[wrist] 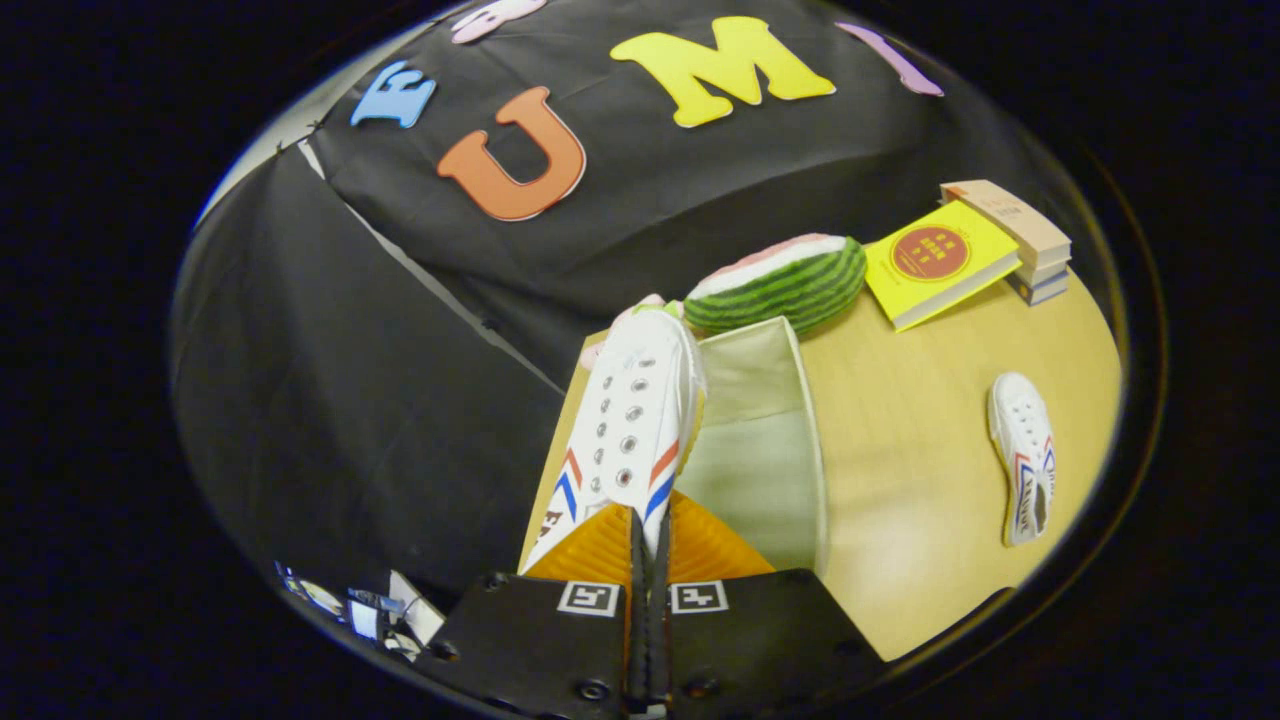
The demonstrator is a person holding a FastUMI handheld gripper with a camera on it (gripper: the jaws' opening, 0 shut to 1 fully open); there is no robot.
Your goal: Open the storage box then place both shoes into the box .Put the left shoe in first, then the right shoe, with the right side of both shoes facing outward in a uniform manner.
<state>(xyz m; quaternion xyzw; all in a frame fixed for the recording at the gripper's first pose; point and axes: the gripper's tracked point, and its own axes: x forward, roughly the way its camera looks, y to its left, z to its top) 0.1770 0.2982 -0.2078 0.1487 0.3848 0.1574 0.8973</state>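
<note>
Fingers (648, 530) pressed close together, pinching the heel end of a white shoe (630, 420) with red and blue side stripes. Both fingers bear on it; only a thin slit shows between them.

Held shoe: long axis runs straight ahead from the fingers, toe farthest away, laced top turned toward the camera. It hangs over the left rim of the storage box (812, 440), lid out of the way, pale lining visible. The box mouth lies just right of the shoe and ahead of the fingers.

Second shoe (1022, 455) lies on the bench (920, 560), well apart to the right of the box, untouched, long axis roughly parallel to the box's side.

Beyond the box: a watermelon-slice cushion (785, 280), then a yellow book (935, 262) leaning on a stack of books (1030, 245).

Judgement: first shoe is mid-placement, box already open. The coming move turns on the offset: the opening sits right of the shoe's axis, so the shoe needs to shift right and go down into it. Cannot tell from here which side of the shoe would face outward.
</note>
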